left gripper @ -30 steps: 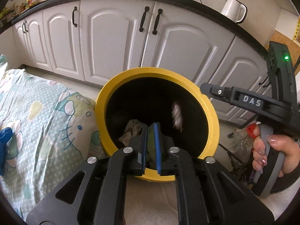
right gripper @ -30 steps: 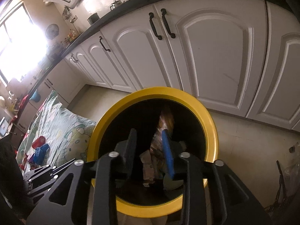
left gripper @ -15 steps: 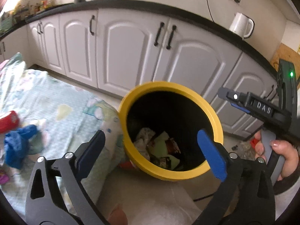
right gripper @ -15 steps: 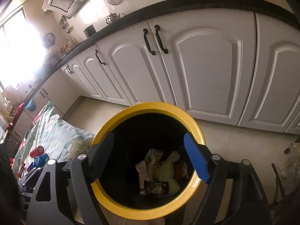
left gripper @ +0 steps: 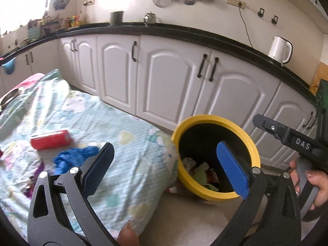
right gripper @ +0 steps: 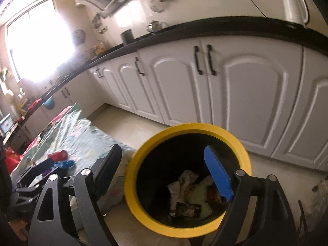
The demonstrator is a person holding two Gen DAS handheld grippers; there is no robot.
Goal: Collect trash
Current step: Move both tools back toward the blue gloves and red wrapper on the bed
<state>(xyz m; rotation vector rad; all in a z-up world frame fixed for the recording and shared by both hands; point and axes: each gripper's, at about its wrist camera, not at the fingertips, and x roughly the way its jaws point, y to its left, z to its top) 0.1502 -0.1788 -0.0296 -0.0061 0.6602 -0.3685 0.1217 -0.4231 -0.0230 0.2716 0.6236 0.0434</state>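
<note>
A yellow-rimmed black bin [left gripper: 254,149] [right gripper: 131,176] stands on the floor beside the bed, with wrappers and crumpled paper [left gripper: 203,170] [right gripper: 188,194] lying in its bottom. My left gripper [left gripper: 164,166] is open and empty, held above the bed's edge and the bin. My right gripper [right gripper: 164,172] is open and empty above the bin, and shows in the left wrist view [left gripper: 297,143] at the right. On the bed lie a red can [left gripper: 51,141] [right gripper: 58,155] and a crumpled blue item [left gripper: 71,157] [right gripper: 64,164].
A bed with a pale green patterned sheet [left gripper: 92,119] fills the left. White kitchen cabinets [left gripper: 170,82] with a black counter run behind the bin. A white kettle [left gripper: 279,49] stands on the counter. A metal bowl [left gripper: 8,98] lies at the bed's far left.
Both grippers opened and dropped their trash into the bin. Both have pulled back and up; the left view has swung left over the bed.
</note>
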